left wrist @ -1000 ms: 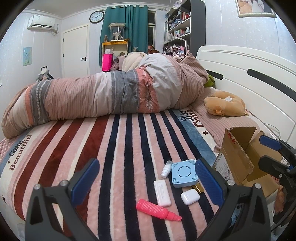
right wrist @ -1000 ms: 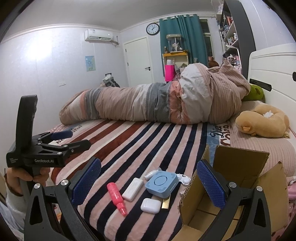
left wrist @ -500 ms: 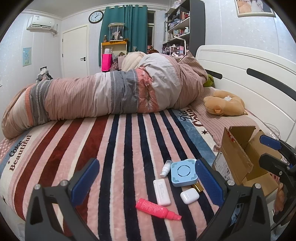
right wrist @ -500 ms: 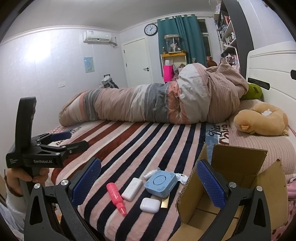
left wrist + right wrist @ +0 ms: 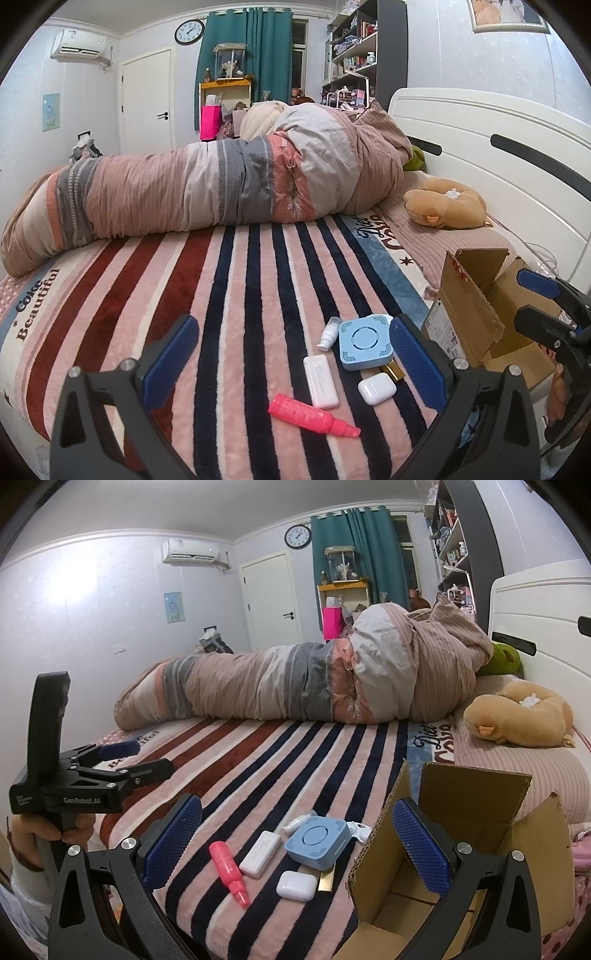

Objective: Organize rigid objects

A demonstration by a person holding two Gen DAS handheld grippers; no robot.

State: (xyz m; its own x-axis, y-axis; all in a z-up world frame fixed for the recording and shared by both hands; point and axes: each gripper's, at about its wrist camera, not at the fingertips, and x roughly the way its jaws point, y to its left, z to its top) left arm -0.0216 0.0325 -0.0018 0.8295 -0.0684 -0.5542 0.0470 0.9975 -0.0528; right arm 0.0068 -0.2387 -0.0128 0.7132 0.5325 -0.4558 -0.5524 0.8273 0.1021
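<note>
Small items lie on the striped blanket: a pink tube (image 5: 312,410) (image 5: 229,872), a white flat case (image 5: 320,380) (image 5: 260,853), a white earbud case (image 5: 376,388) (image 5: 296,885), a light blue square device (image 5: 365,346) (image 5: 318,842), a small white bottle (image 5: 328,333) (image 5: 297,822) and a gold stick (image 5: 327,880) partly under the blue device. An open cardboard box (image 5: 476,317) (image 5: 454,834) stands to their right. My left gripper (image 5: 293,365) is open and empty just before the items. My right gripper (image 5: 297,845) is open and empty above them, at the box's left flap.
A rolled duvet (image 5: 221,188) lies across the far side of the bed. A tan plush toy (image 5: 445,206) rests on the pillow by the white headboard (image 5: 498,147). The bed's near edge runs just under both grippers.
Almost nothing: both grippers stay open, and the right one has drifted slightly so the box sits a little lower in its view. The items have not moved.
</note>
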